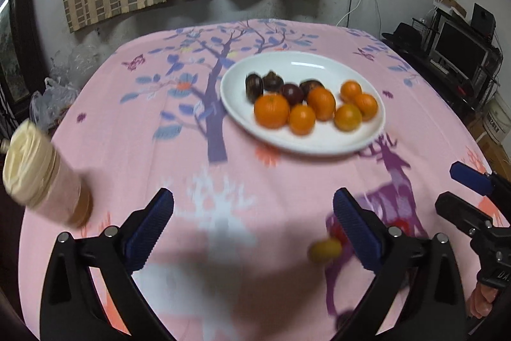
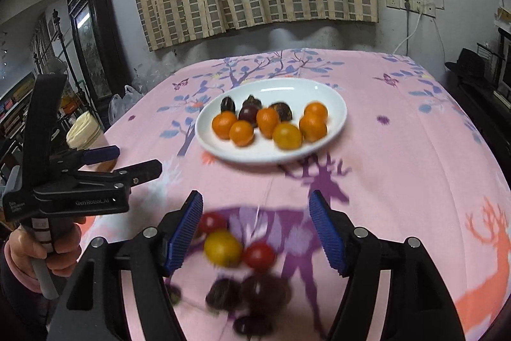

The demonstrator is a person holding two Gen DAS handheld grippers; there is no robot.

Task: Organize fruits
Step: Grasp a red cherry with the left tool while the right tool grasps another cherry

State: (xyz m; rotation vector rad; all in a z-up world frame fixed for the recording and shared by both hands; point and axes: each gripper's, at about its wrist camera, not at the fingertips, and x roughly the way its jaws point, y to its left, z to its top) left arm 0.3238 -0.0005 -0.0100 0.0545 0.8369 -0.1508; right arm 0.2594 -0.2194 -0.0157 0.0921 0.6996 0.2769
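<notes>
A white plate (image 1: 319,66) (image 2: 319,88) on the pink cloth holds several orange fruits (image 1: 272,111) (image 2: 267,121) and several dark fruits (image 1: 254,85) (image 2: 228,104). My left gripper (image 1: 254,226) is open and empty above bare cloth; a yellow fruit (image 1: 324,250) lies by its right finger. My right gripper (image 2: 255,229) is open above loose fruit: a yellow one (image 2: 222,247), two red ones (image 2: 259,256) and several dark ones (image 2: 255,293). Each gripper shows in the other's view, the right (image 1: 469,190) and the left (image 2: 127,162).
A capped jar (image 1: 38,178) (image 2: 83,130) stands at the table's left edge. Plastic bags (image 1: 57,95) lie beyond that edge. A shelf with a monitor (image 1: 460,47) stands to the right. A curtain and a wall with sockets lie behind the table.
</notes>
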